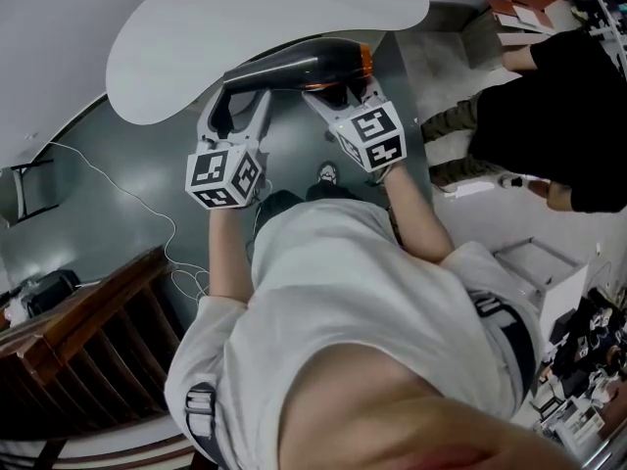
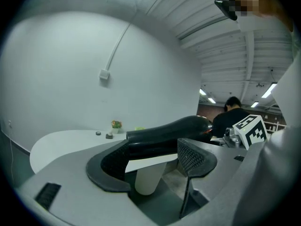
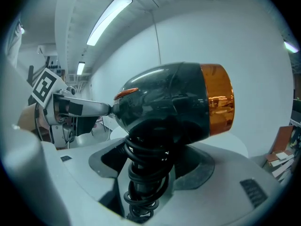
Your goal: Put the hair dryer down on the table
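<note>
The person stands at the near edge of a white rounded tabletop [image 1: 196,37] and holds a dark hair dryer [image 1: 294,69] crosswise in front of the body, its orange end [image 1: 364,62] toward the right claw [image 1: 343,96]. That claw is closed on the dryer's handle. From its own view the handle, wound round with a black cord [image 3: 143,173], stands squeezed between the two pads, with the dryer's fat body above them. The left claw [image 1: 245,106] is spread wide. The dryer's narrow barrel lies across its tips, running from one pad to the other, and I cannot tell whether the pads touch it. The dryer sits right at the tabletop's near rim. In the left gripper view the white edge shows just under the barrel, with the table's pale pedestal [image 2: 148,178] below, but whether the dryer rests on the top is not clear from here. A few small things [image 2: 109,135] lie on the far side of the tabletop, well apart from the dryer, too small to name. The floor [image 1: 127,145] under it is dark grey-green, and a thin white cable [image 1: 127,192] trails across it. A dark wooden rail [image 1: 78,331] runs along the left, and another person in black [image 1: 558,116] is off to the right.
</note>
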`<state>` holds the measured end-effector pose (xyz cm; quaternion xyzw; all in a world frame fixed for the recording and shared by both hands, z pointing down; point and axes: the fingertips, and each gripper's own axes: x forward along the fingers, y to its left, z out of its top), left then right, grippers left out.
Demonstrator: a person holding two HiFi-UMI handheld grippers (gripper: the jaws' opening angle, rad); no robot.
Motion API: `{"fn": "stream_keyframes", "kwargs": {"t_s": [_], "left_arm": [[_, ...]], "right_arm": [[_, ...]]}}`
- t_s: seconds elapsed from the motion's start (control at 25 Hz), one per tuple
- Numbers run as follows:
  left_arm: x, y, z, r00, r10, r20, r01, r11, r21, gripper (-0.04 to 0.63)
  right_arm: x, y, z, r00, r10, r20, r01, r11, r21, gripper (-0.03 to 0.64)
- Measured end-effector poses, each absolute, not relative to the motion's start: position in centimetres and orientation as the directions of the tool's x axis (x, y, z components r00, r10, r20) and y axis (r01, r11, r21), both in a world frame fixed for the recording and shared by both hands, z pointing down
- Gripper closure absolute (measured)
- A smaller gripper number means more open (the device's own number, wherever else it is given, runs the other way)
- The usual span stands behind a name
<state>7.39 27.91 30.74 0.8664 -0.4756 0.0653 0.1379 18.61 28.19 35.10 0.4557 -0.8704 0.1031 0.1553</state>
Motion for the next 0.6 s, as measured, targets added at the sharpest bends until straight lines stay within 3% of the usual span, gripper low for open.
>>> {"fn": "stream_keyframes", "kwargs": {"t_s": [0.6], "left_arm": [[9.1,22.7,31.8,0.547,-0.795,0.262,-0.836,-0.505,0.213,0.265]], "right_arm": [[20.4,23.1,35.8,-0.529,-0.755,0.388,-0.826,0.563,-0.031,0.331]]}}
